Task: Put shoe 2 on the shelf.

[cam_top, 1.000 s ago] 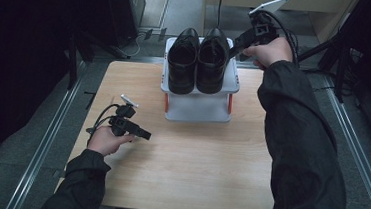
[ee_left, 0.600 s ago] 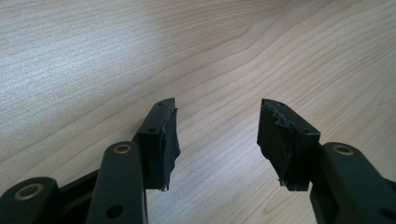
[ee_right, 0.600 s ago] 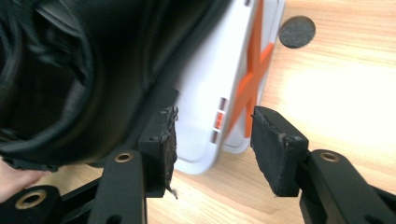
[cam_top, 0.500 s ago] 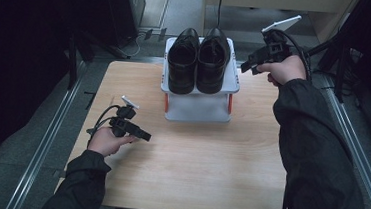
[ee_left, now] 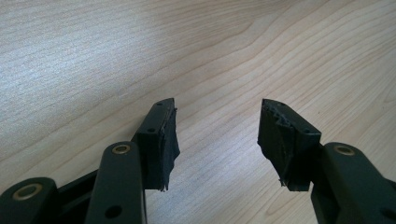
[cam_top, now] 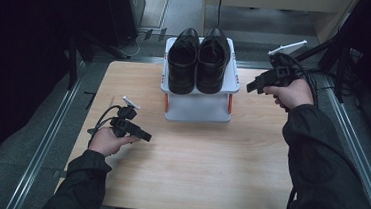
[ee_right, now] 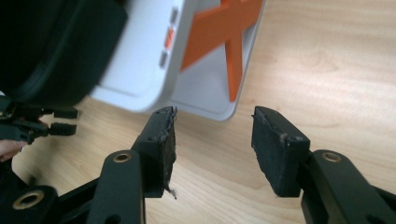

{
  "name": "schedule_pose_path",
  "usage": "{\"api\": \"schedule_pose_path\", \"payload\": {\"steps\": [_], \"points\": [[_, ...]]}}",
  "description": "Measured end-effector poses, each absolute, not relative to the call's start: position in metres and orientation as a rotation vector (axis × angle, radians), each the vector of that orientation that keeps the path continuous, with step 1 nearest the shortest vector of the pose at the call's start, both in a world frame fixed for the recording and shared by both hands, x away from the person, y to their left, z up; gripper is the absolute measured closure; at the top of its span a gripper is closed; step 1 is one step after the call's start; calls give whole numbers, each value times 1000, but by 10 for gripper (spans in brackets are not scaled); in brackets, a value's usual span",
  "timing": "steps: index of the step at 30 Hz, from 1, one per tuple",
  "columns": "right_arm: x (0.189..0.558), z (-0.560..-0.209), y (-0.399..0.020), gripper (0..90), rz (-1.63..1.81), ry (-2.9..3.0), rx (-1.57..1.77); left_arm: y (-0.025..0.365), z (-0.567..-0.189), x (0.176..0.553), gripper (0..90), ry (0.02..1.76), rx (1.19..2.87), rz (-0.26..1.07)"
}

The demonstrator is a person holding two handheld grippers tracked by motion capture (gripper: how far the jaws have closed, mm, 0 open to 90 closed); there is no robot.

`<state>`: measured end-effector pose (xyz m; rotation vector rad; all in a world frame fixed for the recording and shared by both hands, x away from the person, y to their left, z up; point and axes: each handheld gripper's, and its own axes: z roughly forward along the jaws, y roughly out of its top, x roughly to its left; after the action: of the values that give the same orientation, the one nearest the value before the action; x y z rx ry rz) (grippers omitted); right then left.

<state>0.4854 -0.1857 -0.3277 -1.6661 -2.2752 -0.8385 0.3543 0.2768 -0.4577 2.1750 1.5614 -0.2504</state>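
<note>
Resting low over the near left of the pale wooden table (cam_top: 188, 165), the left gripper (cam_top: 147, 137) is holding its jaws wide with nothing between them. Farther right, the right gripper (cam_top: 251, 86) has just been opening, empty, beside the white two-tier plastic rack (cam_top: 198, 108), likely having let go of the pair of black leather shoes (cam_top: 199, 60) sitting on top.

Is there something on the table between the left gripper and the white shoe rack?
No. In the high view, bare wooden table separates the left gripper from the white shoe rack. The left gripper view also shows plain wood between its open jaws.
</note>
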Motion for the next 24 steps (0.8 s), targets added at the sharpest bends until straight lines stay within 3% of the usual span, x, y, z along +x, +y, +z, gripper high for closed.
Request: {"api": "schedule_pose_path", "payload": {"steps": [24], "points": [[423,-422,-189,503,-783,-2257,-1577,277,-458,354,455,1558,2179,-241]]}}
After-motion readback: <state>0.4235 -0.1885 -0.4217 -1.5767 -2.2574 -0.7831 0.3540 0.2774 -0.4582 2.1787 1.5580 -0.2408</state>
